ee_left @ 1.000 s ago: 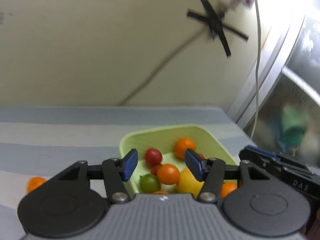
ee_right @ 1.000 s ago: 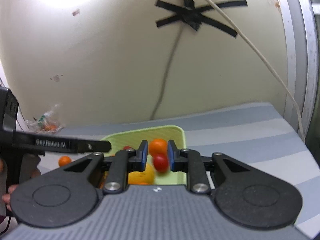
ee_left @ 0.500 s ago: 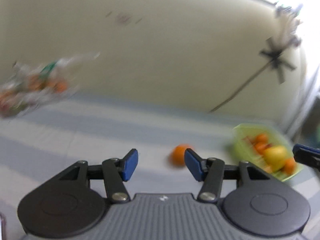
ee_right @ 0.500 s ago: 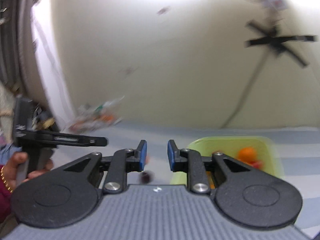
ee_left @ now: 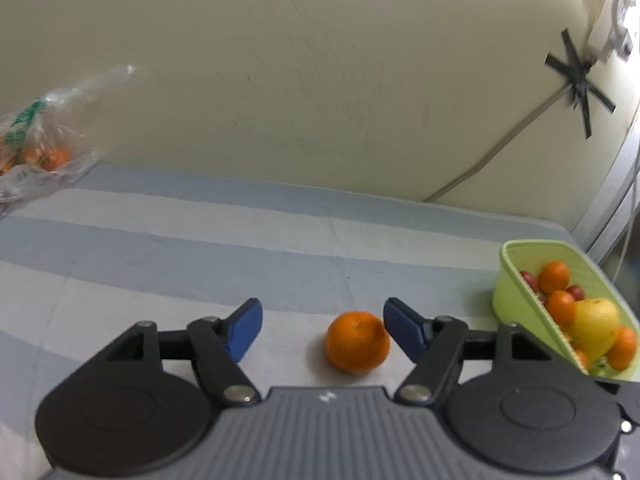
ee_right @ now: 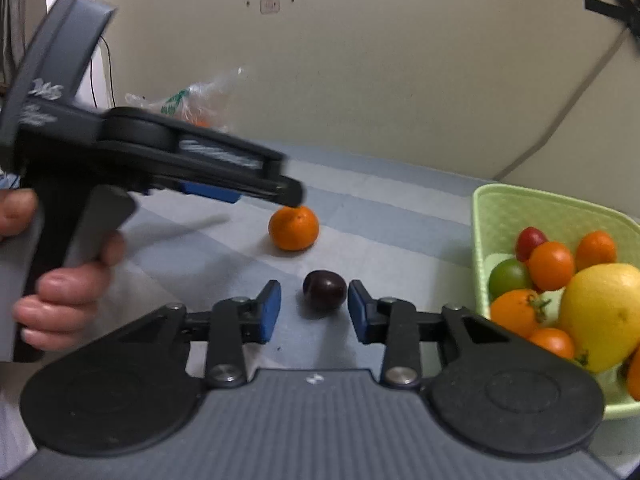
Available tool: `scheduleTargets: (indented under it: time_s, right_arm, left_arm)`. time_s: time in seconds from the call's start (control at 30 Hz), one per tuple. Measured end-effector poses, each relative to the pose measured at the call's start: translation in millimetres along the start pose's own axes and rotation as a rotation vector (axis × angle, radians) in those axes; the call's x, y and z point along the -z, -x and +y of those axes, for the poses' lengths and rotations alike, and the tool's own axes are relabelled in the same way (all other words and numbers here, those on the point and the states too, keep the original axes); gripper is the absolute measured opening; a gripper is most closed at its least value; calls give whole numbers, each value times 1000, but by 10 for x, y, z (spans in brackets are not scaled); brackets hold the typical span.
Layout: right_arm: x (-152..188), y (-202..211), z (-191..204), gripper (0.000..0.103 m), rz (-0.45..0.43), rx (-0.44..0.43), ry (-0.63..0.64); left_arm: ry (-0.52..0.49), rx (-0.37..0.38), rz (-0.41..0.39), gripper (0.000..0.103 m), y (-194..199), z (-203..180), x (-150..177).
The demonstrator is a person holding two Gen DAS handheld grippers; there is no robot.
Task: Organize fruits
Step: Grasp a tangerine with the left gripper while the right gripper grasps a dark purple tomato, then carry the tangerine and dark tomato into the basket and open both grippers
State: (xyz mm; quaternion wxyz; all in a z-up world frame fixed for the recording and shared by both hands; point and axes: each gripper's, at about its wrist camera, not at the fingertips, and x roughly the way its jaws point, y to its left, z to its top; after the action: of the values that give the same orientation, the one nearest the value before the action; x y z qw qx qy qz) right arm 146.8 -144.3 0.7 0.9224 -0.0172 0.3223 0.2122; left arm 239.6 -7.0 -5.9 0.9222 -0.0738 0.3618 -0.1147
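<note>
Reaching for loose fruit on the striped tabletop [ee_left: 200, 240], both grippers with jaws apart and nothing clamped.

From the left: a clear bag of oranges [ee_left: 36, 152] lies at ten o'clock by the wall. The left gripper [ee_left: 322, 330], held in a hand [ee_right: 64, 280], has just been widening its jaws; an orange [ee_left: 357, 342] sits on the cloth between them, close to the right pad, with no grip on it. In the right wrist view the right gripper [ee_right: 314, 312] has likewise just been opening, and a dark plum [ee_right: 324, 290] rests on the tabletop between its blue pads, free of both. At three o'clock stands the green basket [ee_right: 520, 208], holding small oranges, red and green tomatoes and a large yellow fruit [ee_right: 604, 316].
</note>
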Motion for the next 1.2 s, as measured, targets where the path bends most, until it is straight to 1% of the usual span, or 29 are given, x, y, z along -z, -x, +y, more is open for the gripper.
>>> scheduleTargets:
  time_s: [0.03, 0.07, 0.13, 0.17, 0.2, 0.27, 0.37, 0.43, 0.5, 0.53, 0.57, 0.6, 0.63, 0.67, 0.73, 0.8, 0.93, 1.0, 1.1, 1.2]
  right_arm:
    - [3, -22, 13, 40, 2, 6, 10]
    - [6, -35, 20, 40, -2, 13, 20]
    - [20, -48, 54, 40, -8, 23, 34]
    - [20, -54, 70, 40, -10, 27, 41]
    - [21, -67, 76, 40, -10, 34, 51]
    - [28, -76, 89, 40, -10, 47, 63]
    - [4, -100, 73, 40, -8, 51, 60]
    - [-17, -142, 81, 40, -6, 54, 58]
    - [-40, -174, 81, 39, -6, 57, 55]
    - [-37, -178, 79, 39, -5, 57, 54]
    - [-40, -177, 71, 36, -6, 59, 51]
    - [-39, -164, 61, 27, -10, 76, 49]
    - [-19, -154, 68, 27, -9, 74, 48]
    - [61, -54, 84, 27, -14, 74, 41]
    - [110, 26, 99, 27, -28, 76, 45]
    - [180, 135, 121, 27, -43, 74, 54]
    - [344, 422, 173, 27, -84, 59, 57]
    - [457, 580, 198, 27, -102, 52, 61]
    - [620, 778, 223, 27, -109, 38, 65]
    - [767, 956, 248, 27, -108, 23, 62]
  left_arm:
    - [-4, 1, -1, 68, -12, -24, 40]
    - [-8, 10, -5, 66, -13, -34, 54]
    - [-16, 25, -19, 57, 20, -40, 96]
    - [-21, 40, -28, 48, 39, -45, 114]
    - [-27, 53, -32, 42, 55, -51, 126]
    - [-46, 48, -34, 42, 76, -110, 151]
    - [-58, 15, -35, 53, 74, -160, 174]
    - [-57, 10, -31, 54, 34, -177, 159]
    - [-63, 8, -25, 60, -25, -196, 149]
    - [-56, 15, -12, 61, -52, -175, 143]
    - [-34, 30, 5, 59, -82, -164, 136]
    - [-19, 35, 4, 47, -63, -159, 153]
    - [-10, 62, 8, 36, -58, -161, 151]
    - [2, 91, 18, 34, -28, -164, 155]
    - [0, 79, 25, 34, 22, -189, 198]
    - [16, 94, 28, 34, 89, -166, 263]
    - [83, 163, 41, 33, 329, -73, 434]
    - [82, 181, 29, 33, 487, -82, 544]
    - [87, 230, 32, 34, 711, -119, 770]
    - [60, 253, 28, 34, 914, -213, 984]
